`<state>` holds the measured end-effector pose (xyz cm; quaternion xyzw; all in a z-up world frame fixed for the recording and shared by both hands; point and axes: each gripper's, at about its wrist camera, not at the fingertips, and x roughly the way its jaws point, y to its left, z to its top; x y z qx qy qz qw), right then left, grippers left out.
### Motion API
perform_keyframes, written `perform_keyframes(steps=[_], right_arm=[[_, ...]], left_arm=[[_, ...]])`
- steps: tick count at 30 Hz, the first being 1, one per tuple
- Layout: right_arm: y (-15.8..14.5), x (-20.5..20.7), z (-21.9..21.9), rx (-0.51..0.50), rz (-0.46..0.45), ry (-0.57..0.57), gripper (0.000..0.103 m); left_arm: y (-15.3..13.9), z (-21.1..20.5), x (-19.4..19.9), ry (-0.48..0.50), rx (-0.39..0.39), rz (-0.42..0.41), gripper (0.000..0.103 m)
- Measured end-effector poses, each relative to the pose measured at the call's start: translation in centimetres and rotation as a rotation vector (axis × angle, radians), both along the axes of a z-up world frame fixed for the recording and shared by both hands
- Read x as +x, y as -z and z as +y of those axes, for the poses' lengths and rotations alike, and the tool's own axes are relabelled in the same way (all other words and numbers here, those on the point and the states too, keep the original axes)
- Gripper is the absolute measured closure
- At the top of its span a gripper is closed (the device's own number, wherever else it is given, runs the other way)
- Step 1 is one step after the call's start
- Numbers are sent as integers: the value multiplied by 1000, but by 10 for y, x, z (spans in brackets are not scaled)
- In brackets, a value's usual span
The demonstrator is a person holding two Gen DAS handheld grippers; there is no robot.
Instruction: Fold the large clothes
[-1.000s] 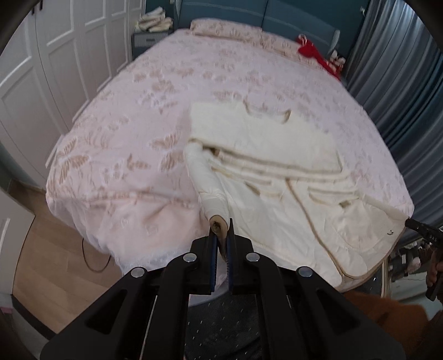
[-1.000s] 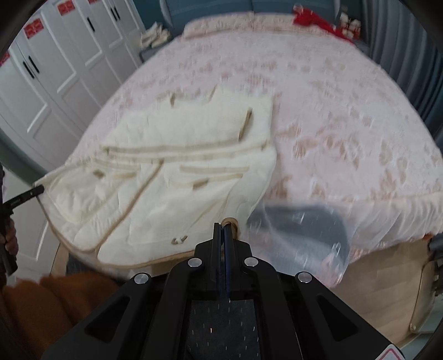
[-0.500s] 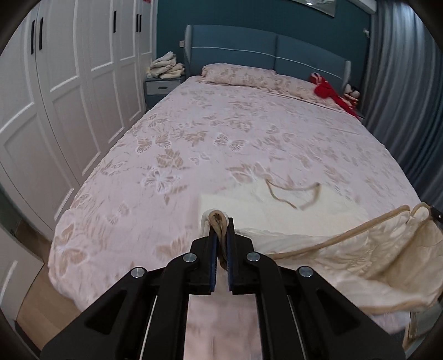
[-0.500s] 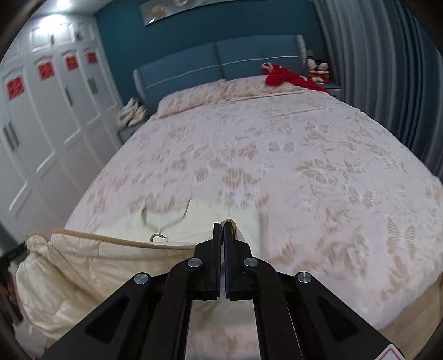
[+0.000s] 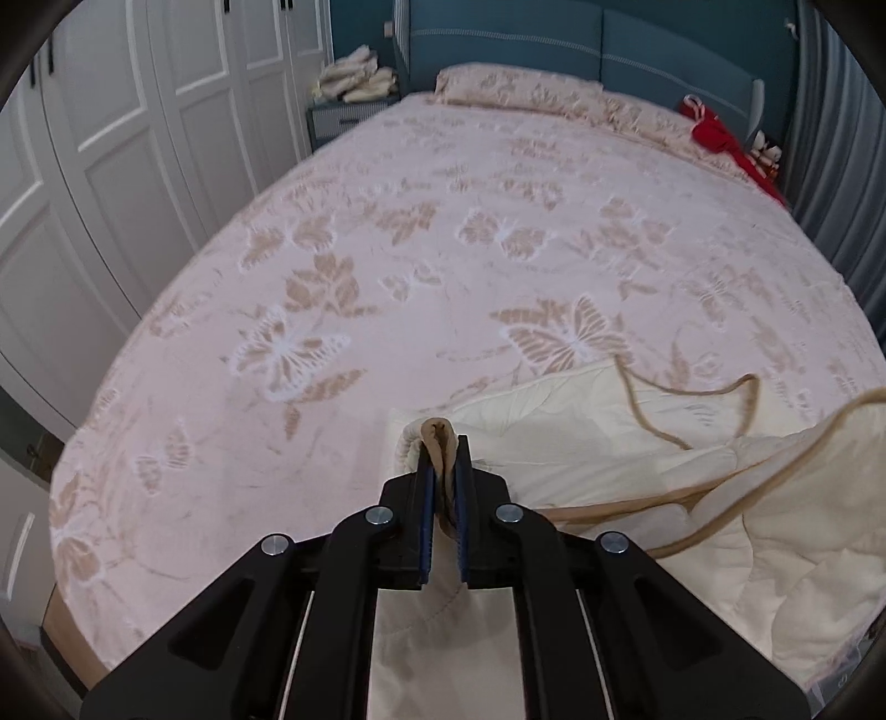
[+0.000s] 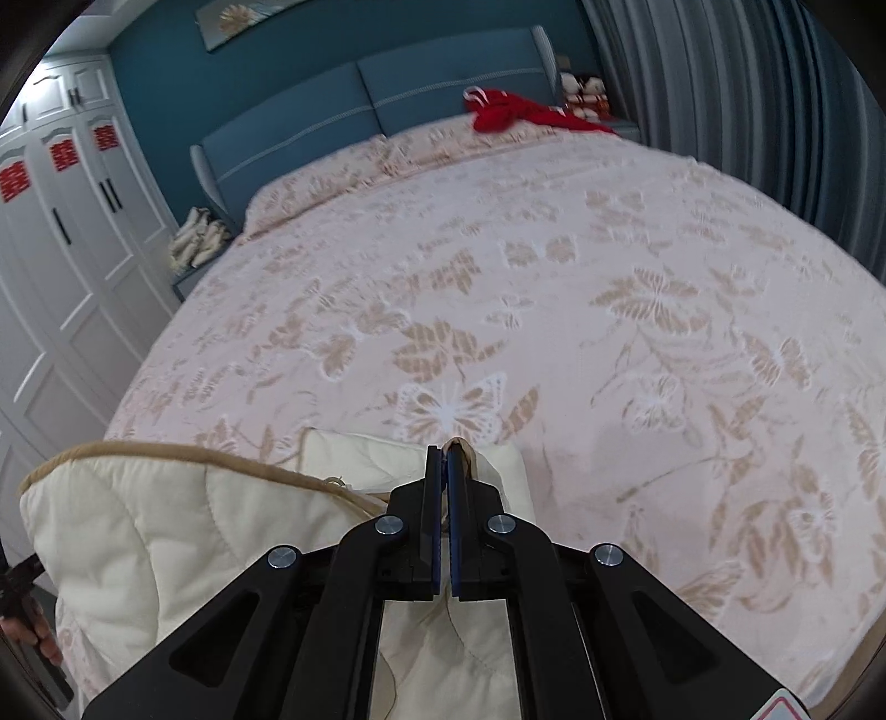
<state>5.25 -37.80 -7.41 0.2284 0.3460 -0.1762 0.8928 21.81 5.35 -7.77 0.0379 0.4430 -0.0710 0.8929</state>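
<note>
On the bed (image 5: pixel 387 232): cream quilted garment (image 5: pixel 581 421) mid-fold.
Left gripper (image 5: pixel 443 459): clamped on tan hem.
Right gripper (image 6: pixel 446 465): pinched shut on hem.
Tip: lower both corners level, edges aligned.

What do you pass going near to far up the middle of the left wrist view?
Left gripper, its jaws shut on the tan-trimmed cuff of the cream quilted garment → butterfly-patterned bedspread → matching pillow → blue headboard.

A cream quilted garment (image 5: pixel 581 432) with tan trim lies partly folded over itself on the bed's near end.
</note>
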Motion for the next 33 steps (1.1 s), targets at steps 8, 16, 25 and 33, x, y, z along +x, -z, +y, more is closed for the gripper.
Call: perform_keyframes(steps=[8, 16, 25, 33], right_arm=[[50, 28, -12, 58, 77, 16, 102], [6, -6, -49, 154, -108, 68, 68], [14, -23, -32, 102, -9, -48, 41], [54, 7, -10, 117, 102, -105, 75]], left_arm=[[46, -10, 26, -15, 28, 55, 93], [13, 32, 13, -79, -175, -36, 34], [-8, 50, 14, 4, -305, 13, 24], [51, 21, 27, 18, -240, 194, 54]])
